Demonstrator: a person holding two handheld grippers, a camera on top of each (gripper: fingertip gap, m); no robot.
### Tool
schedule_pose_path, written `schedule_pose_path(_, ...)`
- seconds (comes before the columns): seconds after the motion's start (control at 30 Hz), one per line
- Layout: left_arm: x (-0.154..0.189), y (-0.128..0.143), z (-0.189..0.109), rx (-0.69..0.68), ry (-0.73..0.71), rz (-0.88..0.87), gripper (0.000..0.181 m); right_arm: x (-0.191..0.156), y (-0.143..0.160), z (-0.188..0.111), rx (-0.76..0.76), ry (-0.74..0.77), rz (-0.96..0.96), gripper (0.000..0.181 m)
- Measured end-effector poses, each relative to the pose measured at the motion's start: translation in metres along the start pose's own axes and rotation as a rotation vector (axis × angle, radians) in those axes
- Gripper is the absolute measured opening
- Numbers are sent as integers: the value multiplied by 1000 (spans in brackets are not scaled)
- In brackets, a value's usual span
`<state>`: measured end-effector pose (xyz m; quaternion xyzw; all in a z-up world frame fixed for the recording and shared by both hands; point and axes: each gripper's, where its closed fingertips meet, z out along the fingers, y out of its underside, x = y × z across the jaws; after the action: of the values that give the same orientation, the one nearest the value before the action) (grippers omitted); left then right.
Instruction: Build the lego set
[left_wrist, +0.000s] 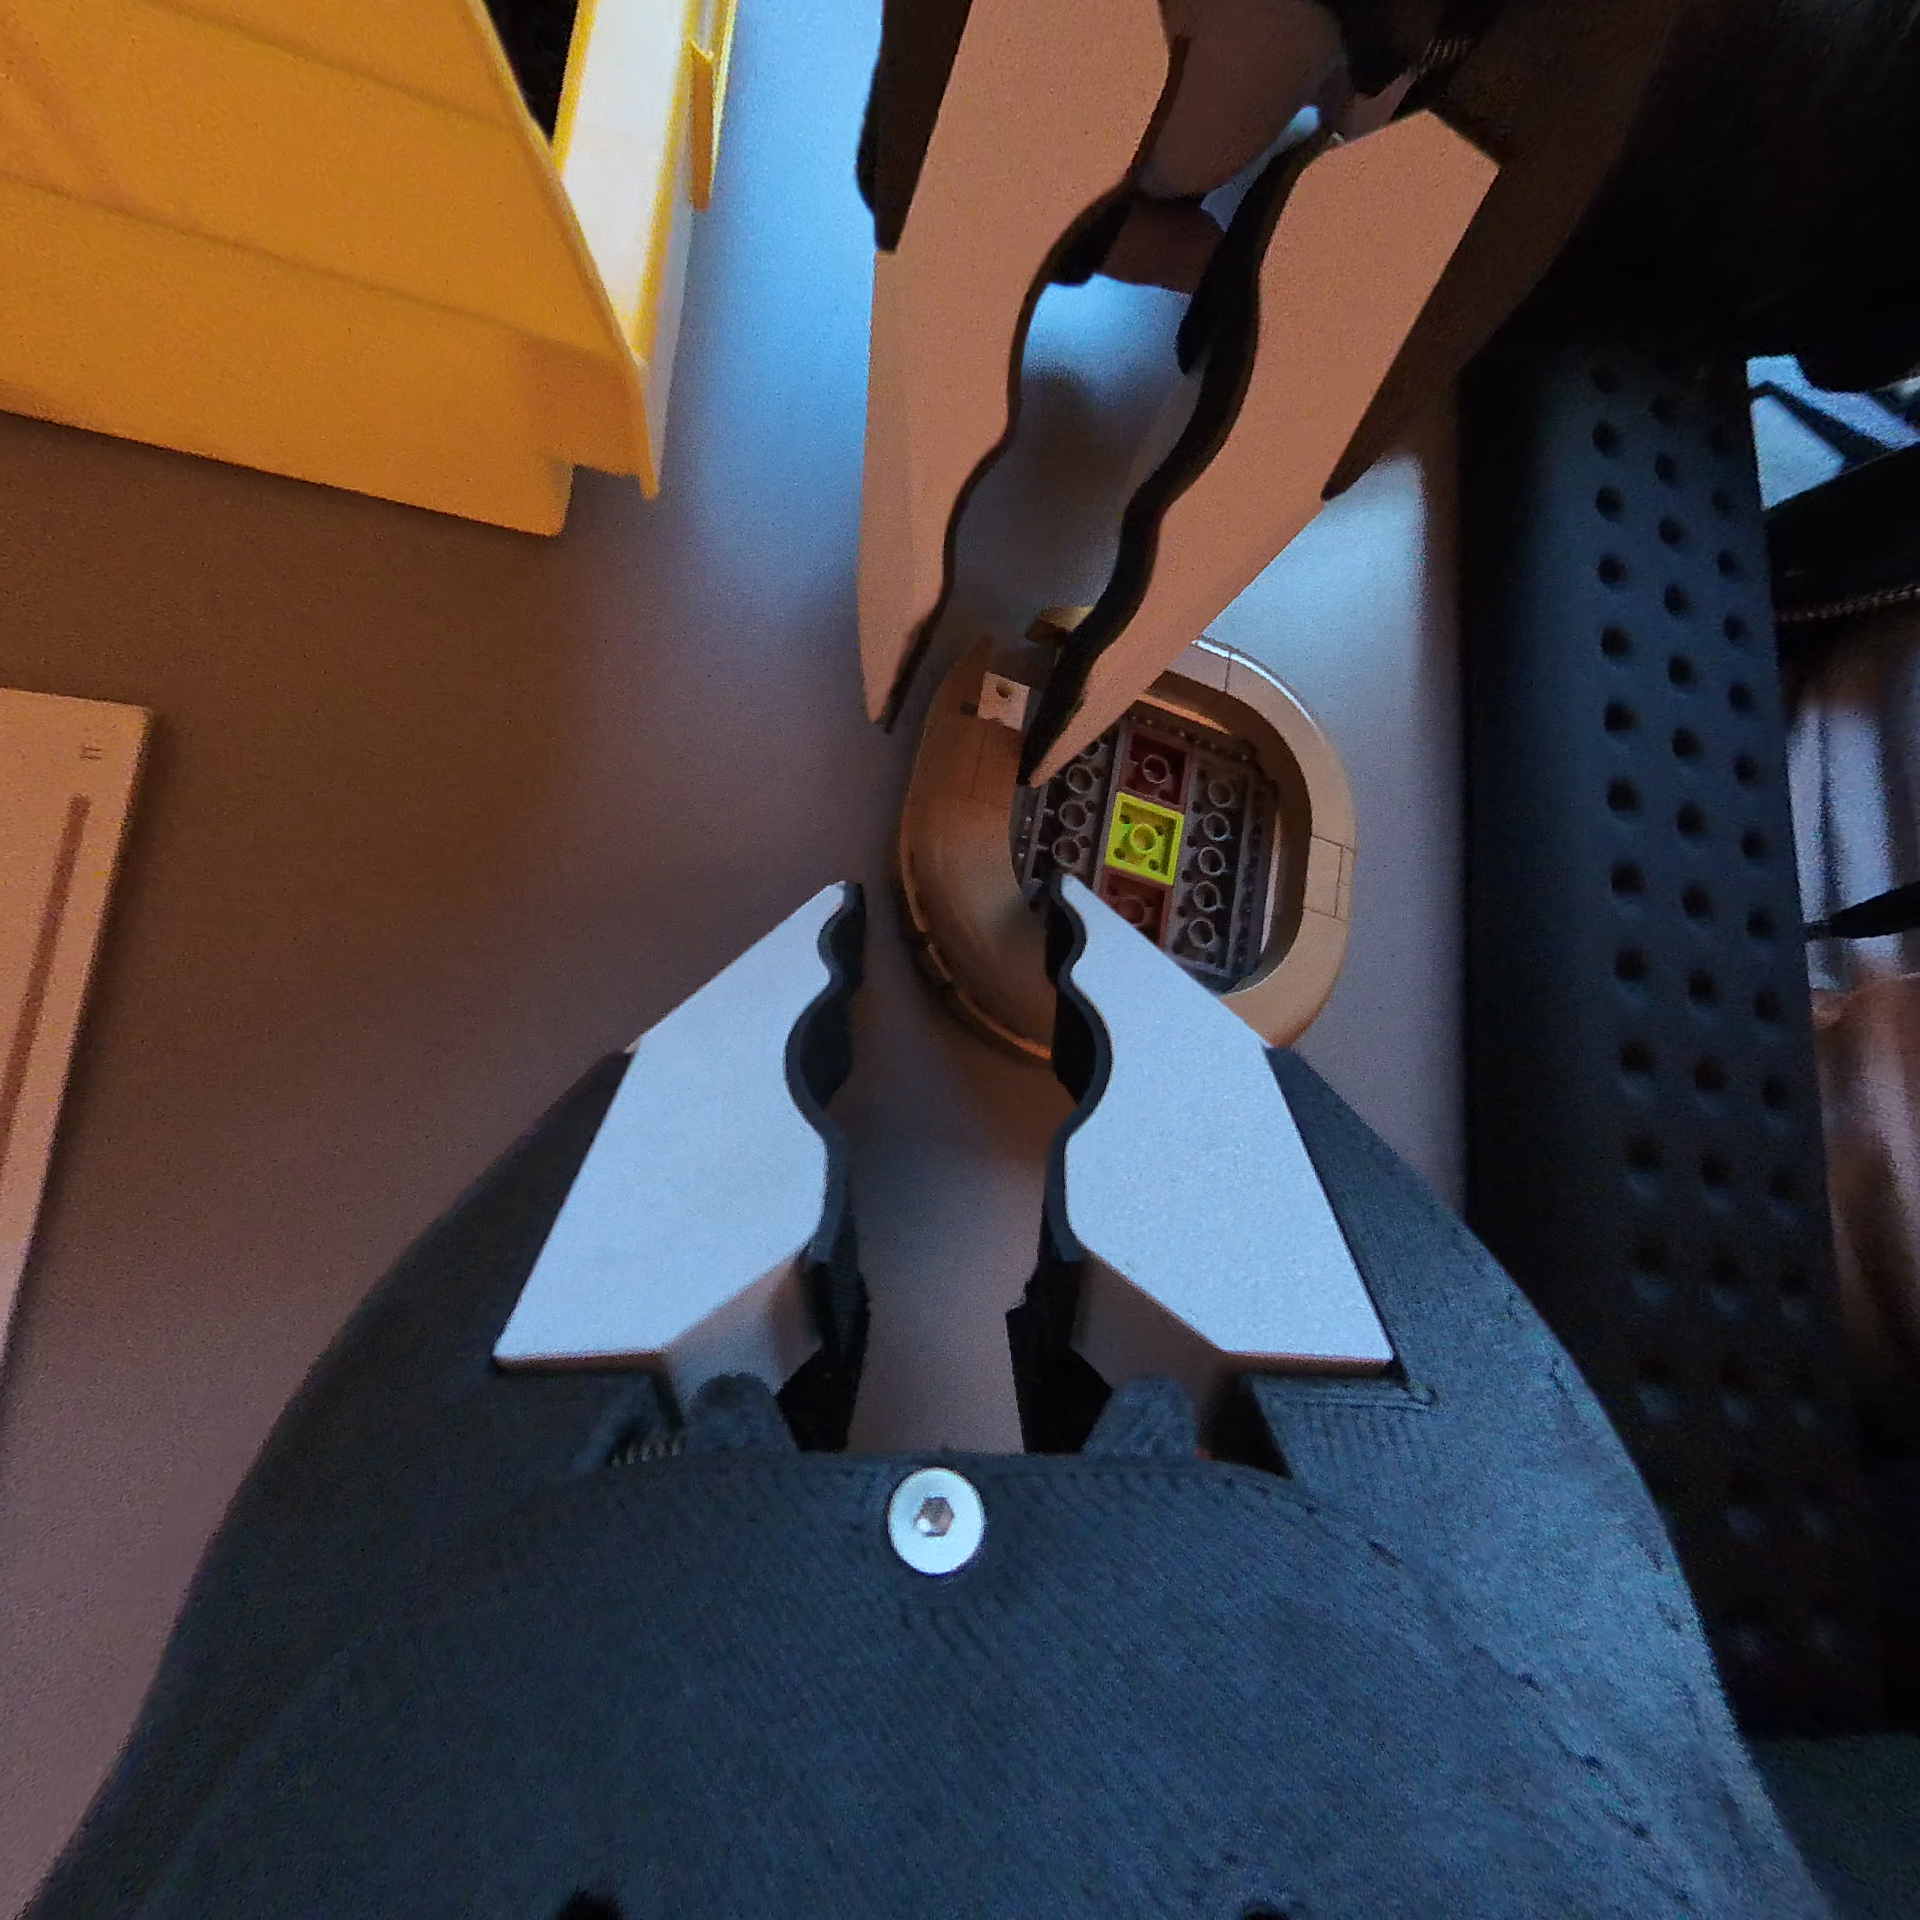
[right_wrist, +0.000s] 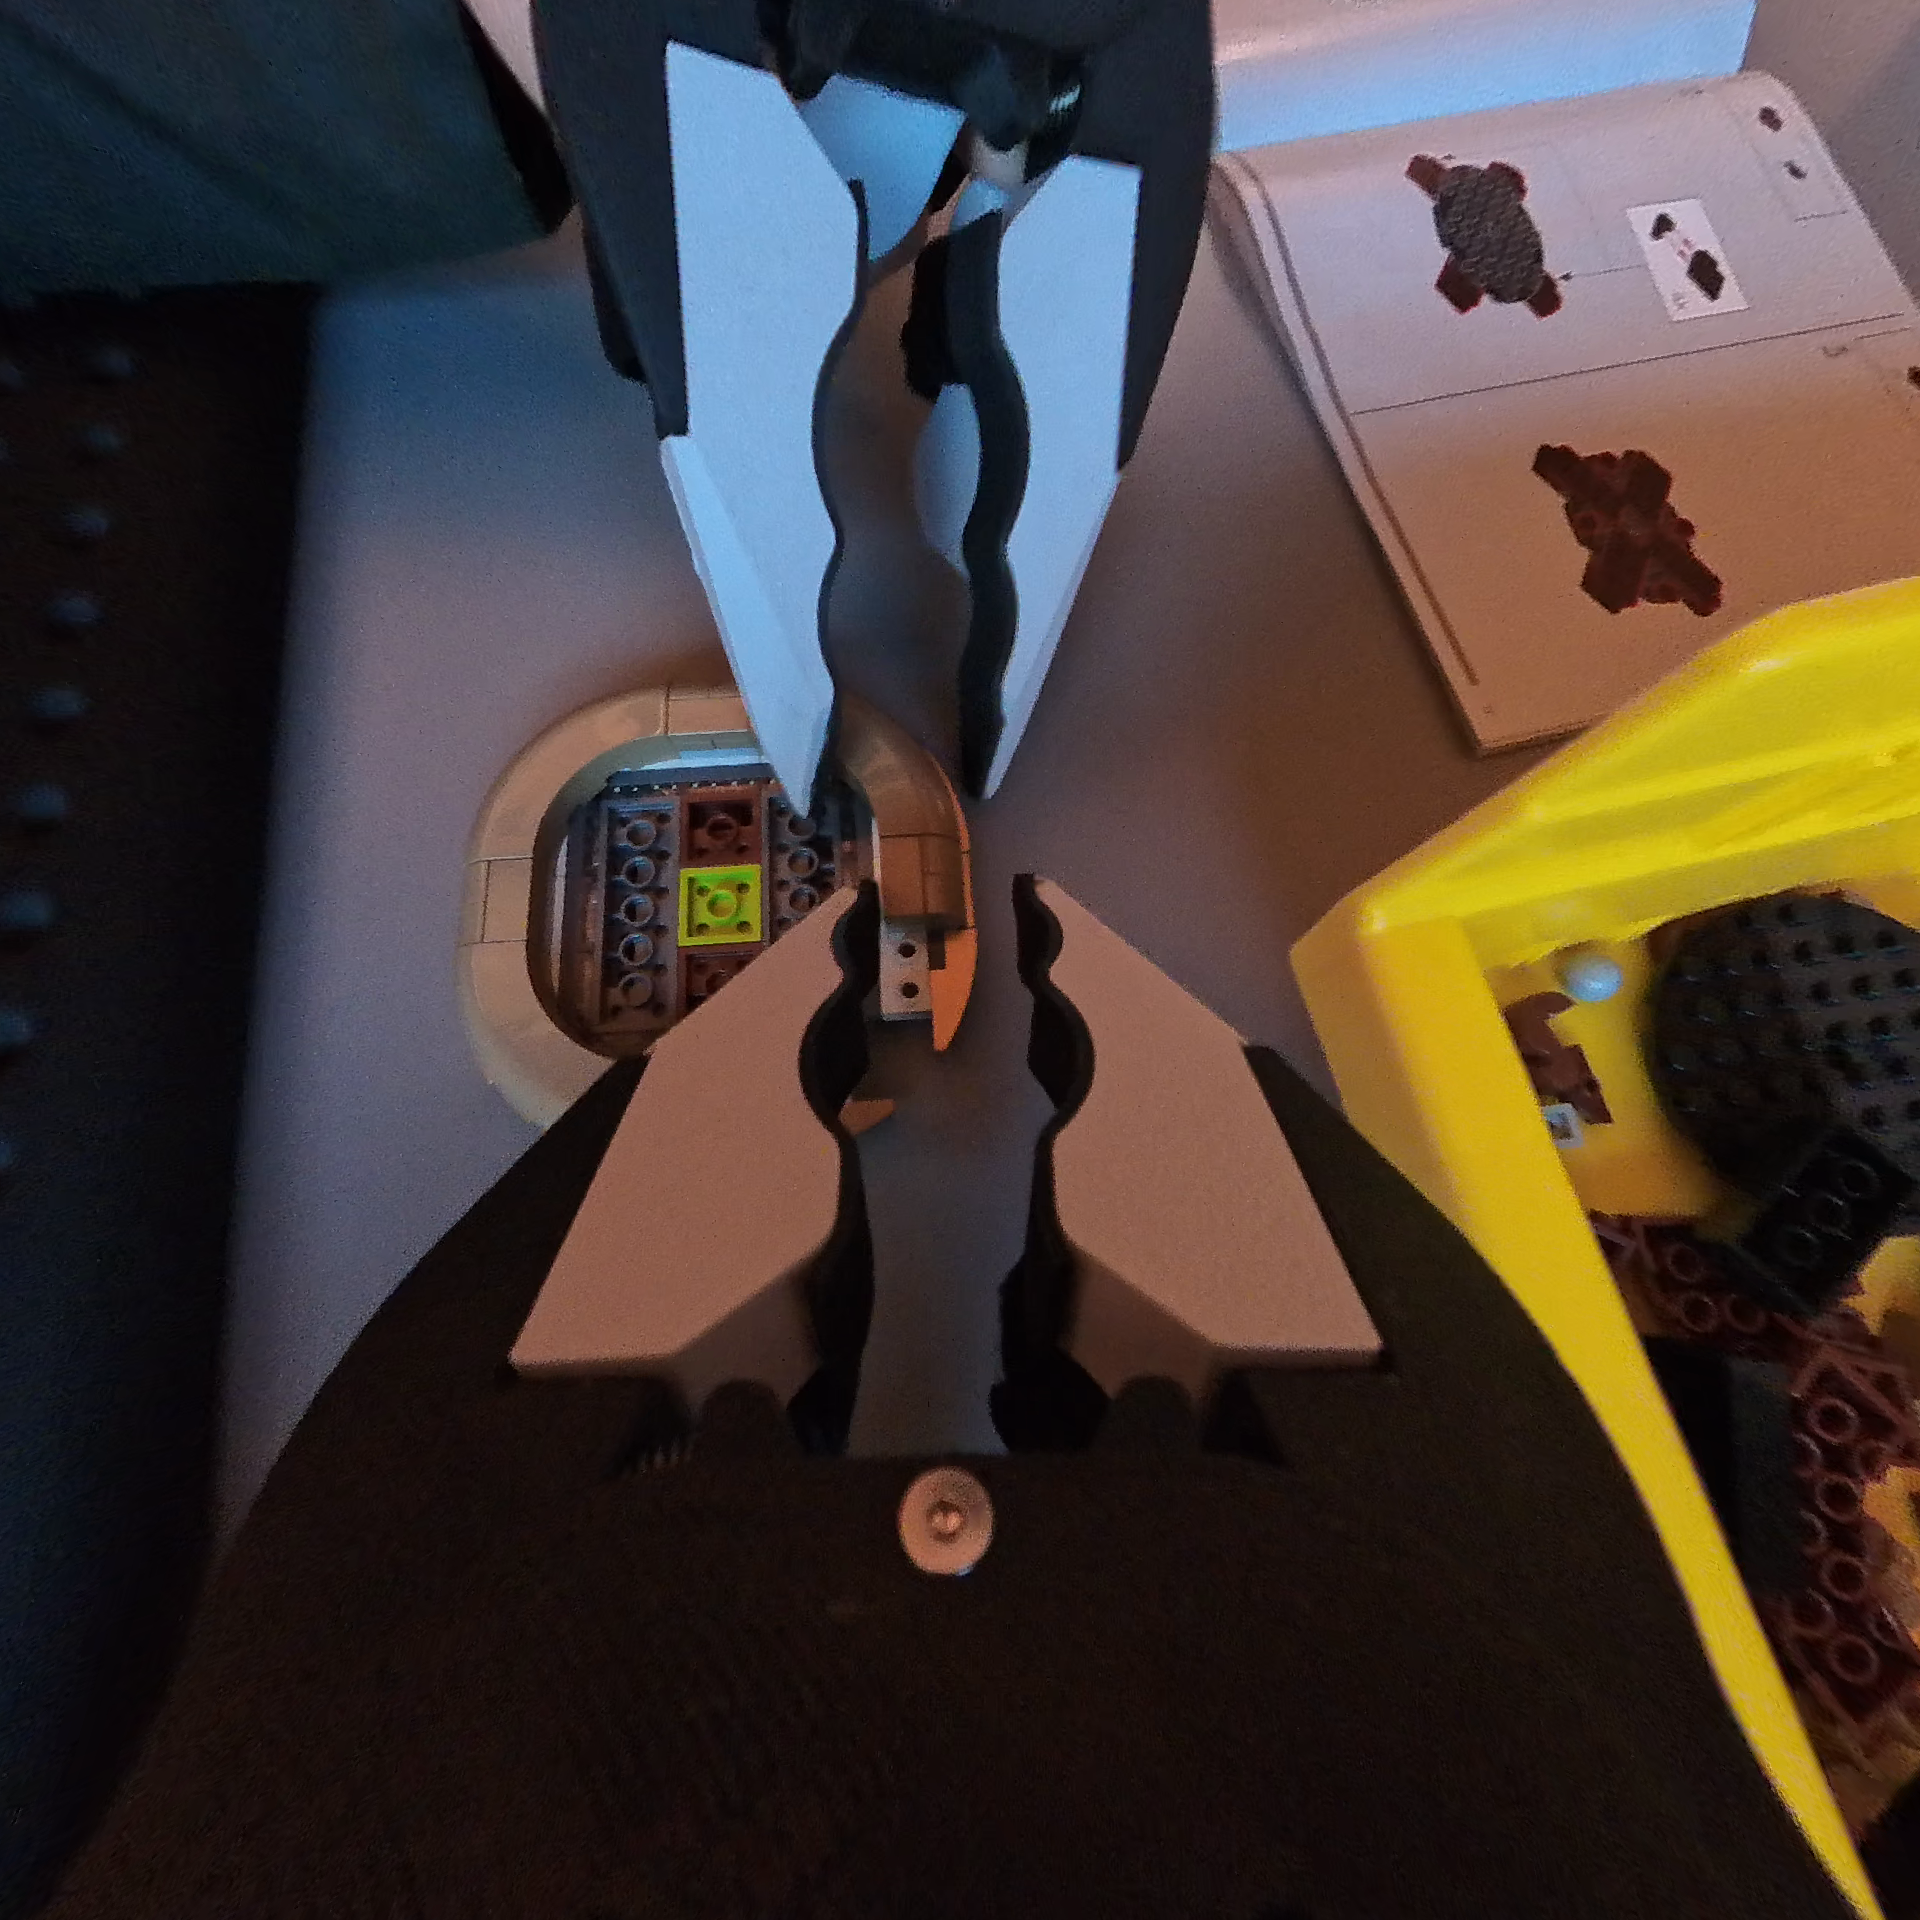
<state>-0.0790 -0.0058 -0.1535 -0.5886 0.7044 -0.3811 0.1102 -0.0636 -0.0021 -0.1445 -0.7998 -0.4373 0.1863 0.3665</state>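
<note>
Left claw (left_wrist: 956, 904) nearest lens, narrow gap, nothing held, straddling tan rim of lego build (left_wrist: 1127, 842) on desk (left_wrist: 416, 727). Right claw (right_wrist: 940, 894) opposite, tips nearly meeting, also narrow, empty, over same rim. Yellow bin (right_wrist: 1455, 935) w/ loose bricks, instruction booklet (right_wrist: 1558, 416) nearby.

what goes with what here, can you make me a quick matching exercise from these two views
Things:
1. small square plate in the middle of the lego model
2. bin of loose bricks
3. instruction booklet
4. curved outer ring of the model

Descriptions:
a. yellow
b. lime green
c. tan
d. lying open on the table

Pairs: 1-b, 2-a, 3-d, 4-c
</note>
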Motion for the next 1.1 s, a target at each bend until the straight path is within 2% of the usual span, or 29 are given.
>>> schedule_pose_path(0.1, 0, -4, -5, 18, -31, 38, 34, -5, 1, 3, 2, -36, 10, 14)
schedule_pose_path(0.2, 1, -11, -6, 34, -56, 60, 31, -5, 2, 4, -13, -43, 26, 14)
schedule_pose_path(0.27, 0, -5, -2, -18, -79, 79, 23, -5, 2, 4, -20, -43, 30, 14)
schedule_pose_path(0.4, -2, -5, 2, -47, -119, 85, 20, -5, 3, 3, -37, -34, 37, 14)
schedule_pose_path(0.67, -9, -13, 0, -29, -198, 140, 17, 2, 2, 1, -51, 55, -63, 13)
schedule_pose_path(1.1, -12, -23, -5, 56, -180, 93, 16, 6, 0, -3, -23, 79, -22, 13)
